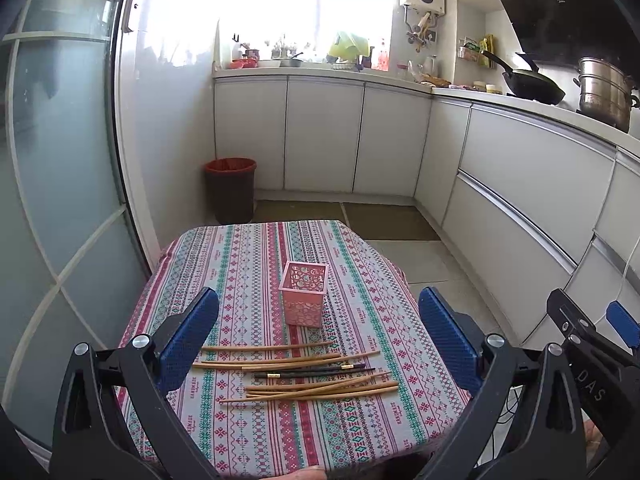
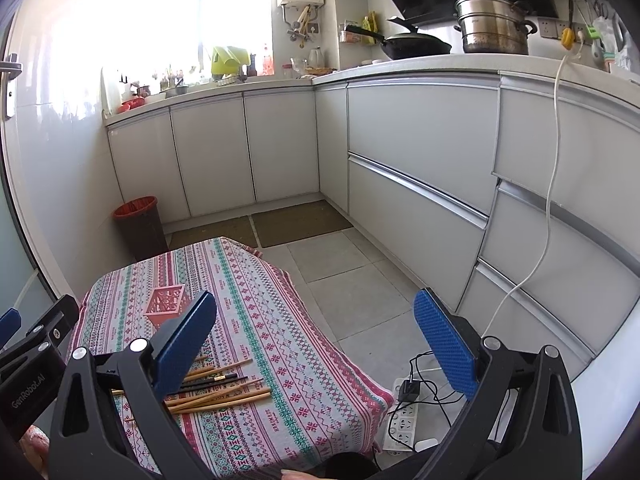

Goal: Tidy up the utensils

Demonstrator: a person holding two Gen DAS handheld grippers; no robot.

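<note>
**Both grippers spread, empty, above the near edge of the table**

Left gripper (image 1: 319, 334): blue fingers (image 1: 188, 344) wide apart, nothing between them. It hangs over the near half of the table (image 1: 248, 432), lined up on its middle. Right gripper (image 2: 316, 344): fingers (image 2: 444, 344) equally wide apart, nothing held. Its left finger sits over the table's near right part, its right finger over bare floor beyond the right edge. In the left wrist view the right gripper's body shows at the far right, off the table's right edge.

Chopsticks (image 1: 304, 374): loose bundle lying flat on the striped cloth near the near edge, running roughly left to right across the table. Mostly light wood; two dark ones (image 1: 316, 372) with gold bands lie in the middle of the bunch. Some cross or touch each other, so exact count unclear. Neither gripper touches them.

Pink holder (image 1: 304, 294): square, perforated, upright, near the centre of the table, just beyond the chopsticks and apart from them. Can't see anything inside it.

On the floor off the table's right edge: a white power strip (image 2: 402, 420) with a black adapter and cables plugged in.

Past the far left corner: a dark bin (image 1: 231, 190) with a red liner on the floor against the wall. Behind it, white cabinets (image 1: 324, 136) run along the back and right walls. On the counter: a black wok (image 1: 532, 84) and a steel pot (image 1: 604, 92).
</note>
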